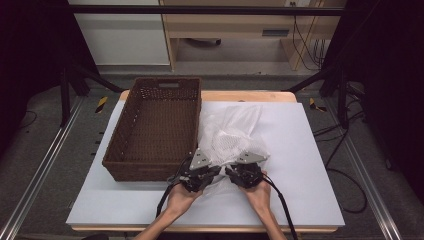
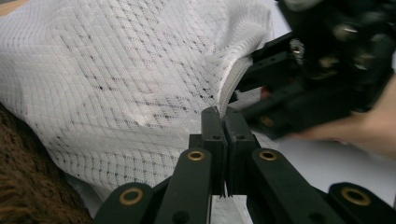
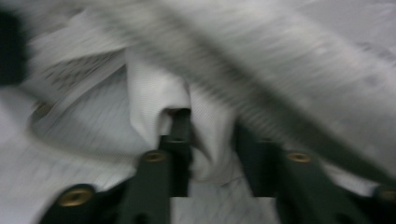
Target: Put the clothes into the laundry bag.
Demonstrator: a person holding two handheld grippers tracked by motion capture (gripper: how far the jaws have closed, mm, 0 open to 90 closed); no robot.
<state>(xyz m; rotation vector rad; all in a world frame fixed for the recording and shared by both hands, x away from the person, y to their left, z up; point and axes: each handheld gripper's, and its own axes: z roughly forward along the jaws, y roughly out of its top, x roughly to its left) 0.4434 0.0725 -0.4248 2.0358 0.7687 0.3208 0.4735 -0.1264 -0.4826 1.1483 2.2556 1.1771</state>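
From above, I have the white mesh bag (image 1: 231, 136) mid-table beside the wicker basket (image 1: 156, 125), both grippers at its near hem. My left gripper (image 2: 226, 112) is clamped on the hem, anchoring it. My right gripper (image 3: 212, 128) straddles a fold, jaws apart.

We see the tabletop (image 1: 300, 150) evenly lit from above, its surroundings dark; the right gripper view is smeared with motion blur.
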